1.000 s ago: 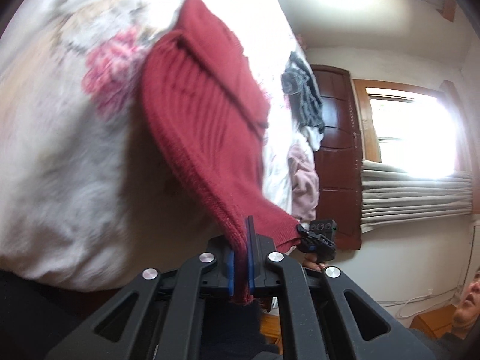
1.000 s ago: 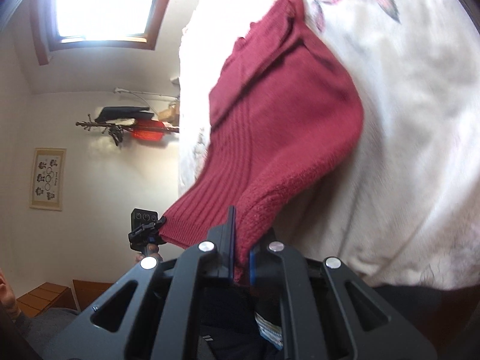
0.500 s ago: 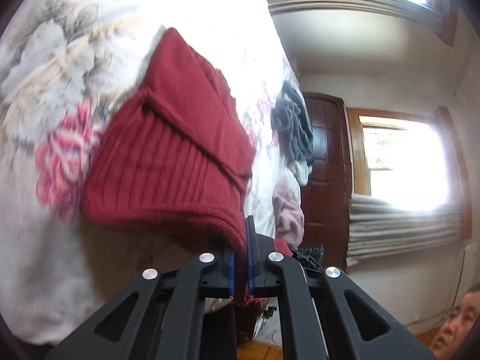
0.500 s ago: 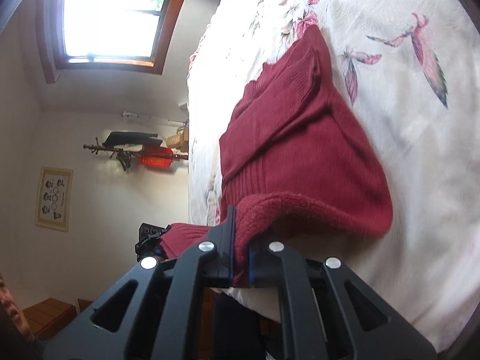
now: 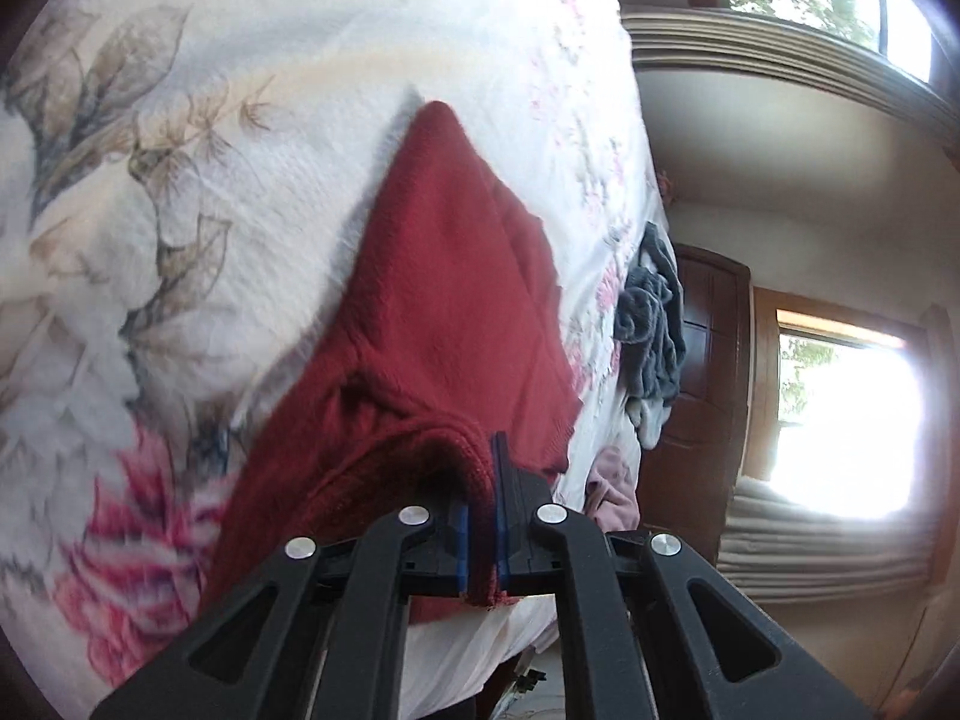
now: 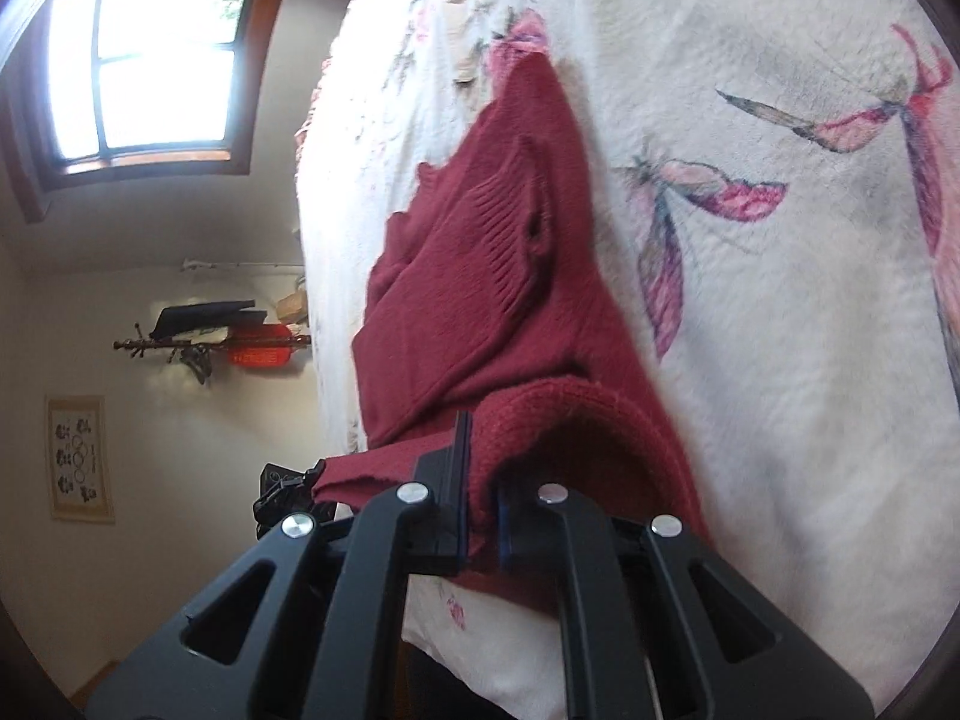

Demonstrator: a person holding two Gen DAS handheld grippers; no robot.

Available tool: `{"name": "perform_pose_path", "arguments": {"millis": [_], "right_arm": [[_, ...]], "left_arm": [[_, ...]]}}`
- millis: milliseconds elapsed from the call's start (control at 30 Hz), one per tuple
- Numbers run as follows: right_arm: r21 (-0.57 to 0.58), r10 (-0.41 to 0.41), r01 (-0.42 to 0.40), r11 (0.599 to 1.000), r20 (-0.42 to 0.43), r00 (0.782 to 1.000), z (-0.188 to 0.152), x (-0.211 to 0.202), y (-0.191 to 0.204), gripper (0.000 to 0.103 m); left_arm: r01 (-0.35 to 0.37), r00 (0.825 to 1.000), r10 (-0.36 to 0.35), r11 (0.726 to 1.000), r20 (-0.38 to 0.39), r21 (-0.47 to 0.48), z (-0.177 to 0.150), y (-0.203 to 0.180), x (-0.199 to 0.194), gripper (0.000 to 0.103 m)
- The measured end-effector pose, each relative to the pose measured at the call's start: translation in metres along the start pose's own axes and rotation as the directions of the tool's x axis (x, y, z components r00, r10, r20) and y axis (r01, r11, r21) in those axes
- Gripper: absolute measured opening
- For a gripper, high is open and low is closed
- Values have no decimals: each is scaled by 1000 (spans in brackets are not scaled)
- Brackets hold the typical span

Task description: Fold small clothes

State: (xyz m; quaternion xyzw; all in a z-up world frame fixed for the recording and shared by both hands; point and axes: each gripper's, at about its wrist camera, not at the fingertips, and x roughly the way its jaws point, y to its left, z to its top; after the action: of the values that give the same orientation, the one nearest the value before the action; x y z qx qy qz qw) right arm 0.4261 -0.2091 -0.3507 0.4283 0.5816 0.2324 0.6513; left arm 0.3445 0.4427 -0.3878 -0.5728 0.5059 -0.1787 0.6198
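A bed with a flowery white cover [image 5: 312, 120] fills the room. Bright windows [image 6: 159, 66] let in light. A dark wooden door [image 5: 717, 360] stands shut. A picture [image 6: 78, 456] hangs on the pale wall.

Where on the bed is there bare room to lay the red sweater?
The floral bedspread is bare right of the red sweater and beyond it. The bed edge left of it is crowded with a clothes pile.

The red garment's [image 5: 456, 324] pinched hem is hidden between each tool's pads, and the floral bedspread [image 6: 780, 312] runs past every edge.
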Motion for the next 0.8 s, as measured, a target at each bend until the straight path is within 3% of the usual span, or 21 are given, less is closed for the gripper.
{"name": "perform_pose_path", "arguments": {"millis": [67,133,267,400,467,567,733,800], "right_arm": [[21,-16,16,1000,-2,1000,8,5,-7,10],[35,-5,5,999,-5,1000,13,5,-10,12],[31,4,-5,1000,10,1000,19,-3,-10,20],[6,-5,5,1000,24,1000,21,-17,-6,27],[-36,-49,50,998,40,998,22,-24,-1,31],[-131,-167,175,976,70,983,17,-28,11,46],[-278,-337,345,897,75,938,7,-9,20,51],[-303,-367,372,877,75,927,4,-2,20,52]], "left_arm": [[-12,1000,12,1000,-2,-17,9,6,7,7],[-6,1000,7,1000,11,-24,13,9,8,16],[15,999,-16,999,38,30,15,-1,-1,26],[-69,997,63,987,51,144,11,-17,-8,30],[-126,991,116,972,61,200,10,-24,-11,34],[-253,967,236,916,92,310,7,-36,-7,47],[-404,910,401,805,103,435,3,-38,14,51],[-434,893,439,775,102,460,3,-35,22,53]]}}
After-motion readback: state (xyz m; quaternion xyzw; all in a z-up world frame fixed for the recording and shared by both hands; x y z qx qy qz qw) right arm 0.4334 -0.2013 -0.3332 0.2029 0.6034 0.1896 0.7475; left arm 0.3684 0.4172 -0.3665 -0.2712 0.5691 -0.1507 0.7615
